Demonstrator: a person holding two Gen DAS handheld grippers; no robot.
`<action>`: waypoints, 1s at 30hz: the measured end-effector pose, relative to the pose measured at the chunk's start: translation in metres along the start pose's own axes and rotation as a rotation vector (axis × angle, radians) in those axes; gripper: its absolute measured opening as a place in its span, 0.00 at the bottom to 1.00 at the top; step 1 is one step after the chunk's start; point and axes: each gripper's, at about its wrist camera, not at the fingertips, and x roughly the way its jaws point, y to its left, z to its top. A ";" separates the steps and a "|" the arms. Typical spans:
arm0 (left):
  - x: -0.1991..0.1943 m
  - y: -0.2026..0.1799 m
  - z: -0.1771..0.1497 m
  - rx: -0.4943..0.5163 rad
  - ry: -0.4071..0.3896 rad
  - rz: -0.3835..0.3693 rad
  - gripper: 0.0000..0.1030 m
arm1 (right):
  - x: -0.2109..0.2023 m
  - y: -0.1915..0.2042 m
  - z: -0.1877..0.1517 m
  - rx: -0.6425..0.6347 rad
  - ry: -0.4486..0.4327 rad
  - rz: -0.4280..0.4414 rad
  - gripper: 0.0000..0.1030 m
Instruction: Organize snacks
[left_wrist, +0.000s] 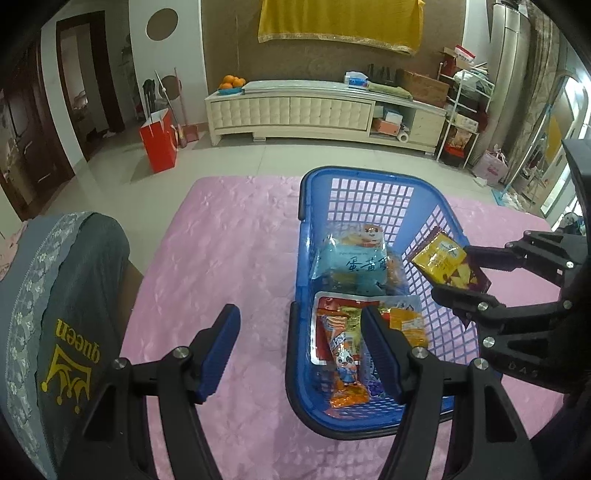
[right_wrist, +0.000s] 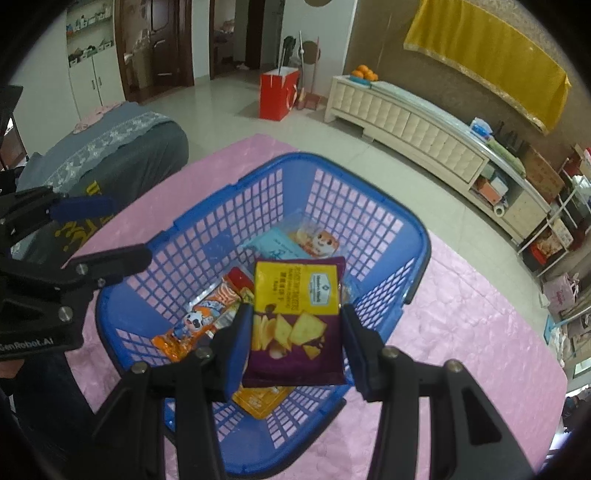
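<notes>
Hovering over the blue basket (right_wrist: 415, 236), right tool (right_wrist: 295, 339) clenches a purple-yellow cracker pack (right_wrist: 295, 317); left tool (left_wrist: 299, 354) hangs released at 9 o'clock w/ nothing between its pads. Risk: pack may snag the basket rim and slip onto the pink worktop (left_wrist: 229, 236).

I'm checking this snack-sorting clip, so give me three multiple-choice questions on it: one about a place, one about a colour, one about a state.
1. Where is the purple and yellow chip packet?
A. flat on the pink cloth
B. between the right gripper's fingers, over the basket
C. on the cabinet

2. What colour is the basket?
A. blue
B. red
C. white

3. What is the left gripper holding?
A. the light blue packet
B. the orange sausage packet
C. nothing

Answers:
1 B, the fingers clamp its sides above the basket.
2 A, its mesh walls and rim are blue.
3 C, its fingers stand apart with nothing between them.
</notes>
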 end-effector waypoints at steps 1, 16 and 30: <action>0.001 -0.001 0.000 0.001 0.003 -0.001 0.64 | 0.001 -0.001 -0.001 0.005 0.004 0.006 0.50; -0.031 -0.024 -0.016 0.022 -0.045 -0.019 0.64 | -0.041 -0.017 -0.025 0.079 -0.052 0.023 0.77; -0.145 -0.078 -0.053 0.012 -0.321 -0.087 0.64 | -0.166 -0.027 -0.095 0.272 -0.277 -0.136 0.79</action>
